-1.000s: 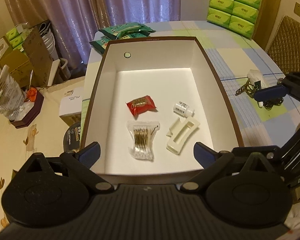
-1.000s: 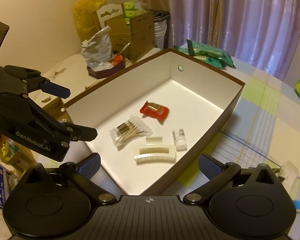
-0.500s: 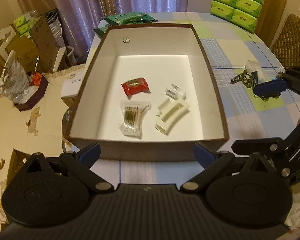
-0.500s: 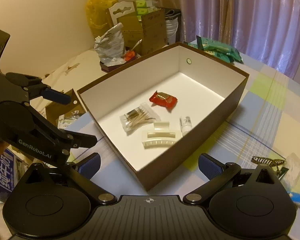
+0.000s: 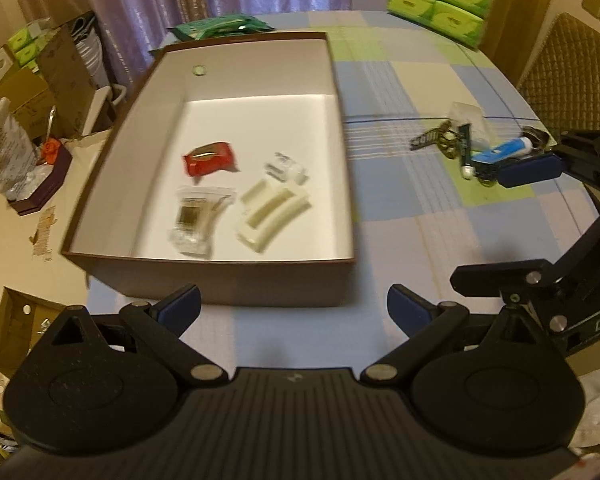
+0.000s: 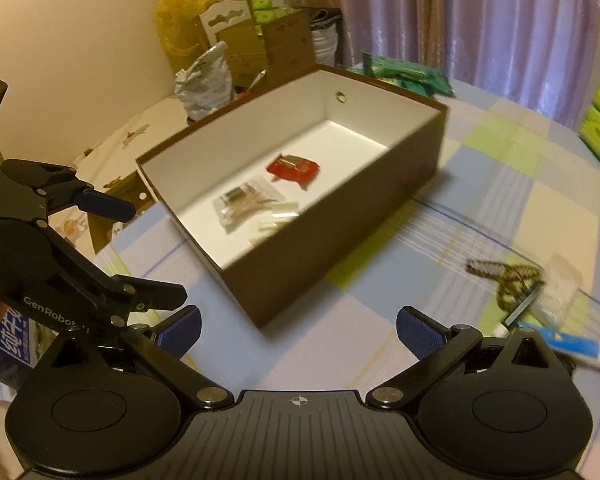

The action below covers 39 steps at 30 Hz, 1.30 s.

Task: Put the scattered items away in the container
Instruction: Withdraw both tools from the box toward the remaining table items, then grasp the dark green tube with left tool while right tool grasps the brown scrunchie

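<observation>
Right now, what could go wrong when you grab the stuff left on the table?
1. The keys, blue tube and clear packet lie tangled in one pile, so a grab might drag or knock the others away.
2. The right gripper hovers over that pile with open fingers; the left gripper, also open, is nearby, so they could bump.
3. The view is blurred, so aim may be off.

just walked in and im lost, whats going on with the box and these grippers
A person is tidying small items into a brown box with two handheld grippers. Both the left gripper and right gripper are open and empty. Already inside are a red packet, a bag of cotton swabs, a white hair clip and a small bottle. Keys and a blue tube lie on the tablecloth.
</observation>
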{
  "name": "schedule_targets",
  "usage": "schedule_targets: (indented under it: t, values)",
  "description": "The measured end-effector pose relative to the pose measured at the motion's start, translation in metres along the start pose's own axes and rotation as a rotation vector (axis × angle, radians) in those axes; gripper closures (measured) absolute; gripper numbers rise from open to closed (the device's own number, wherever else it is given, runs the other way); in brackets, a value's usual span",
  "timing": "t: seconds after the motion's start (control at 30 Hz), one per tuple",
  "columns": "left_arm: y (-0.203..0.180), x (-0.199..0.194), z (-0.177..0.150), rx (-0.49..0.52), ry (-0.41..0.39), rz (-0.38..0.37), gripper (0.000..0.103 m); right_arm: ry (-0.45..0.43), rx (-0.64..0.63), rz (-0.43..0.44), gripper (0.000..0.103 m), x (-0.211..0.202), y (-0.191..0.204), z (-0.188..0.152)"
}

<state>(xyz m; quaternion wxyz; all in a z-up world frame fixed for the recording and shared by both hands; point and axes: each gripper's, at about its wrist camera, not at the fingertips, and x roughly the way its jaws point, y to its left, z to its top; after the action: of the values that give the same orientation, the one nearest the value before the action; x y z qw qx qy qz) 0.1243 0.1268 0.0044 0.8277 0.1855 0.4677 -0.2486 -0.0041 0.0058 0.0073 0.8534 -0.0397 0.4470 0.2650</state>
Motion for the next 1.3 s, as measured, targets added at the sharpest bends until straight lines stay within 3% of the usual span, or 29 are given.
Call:
schedule_targets:
  t: [0.8,1.3]
  values:
    - [-0.127,0.027,0.040,0.133,-0.027,-0.143,0.005,-0.016,0.226,-0.195,0.002,-0.081,-0.109,-0.074]
    - [-0.165,0.071,0.068,0.101,-0.024,-0.158,0.006,-0.019,0.375,-0.294,0.002,-0.094,-0.183,-0.104]
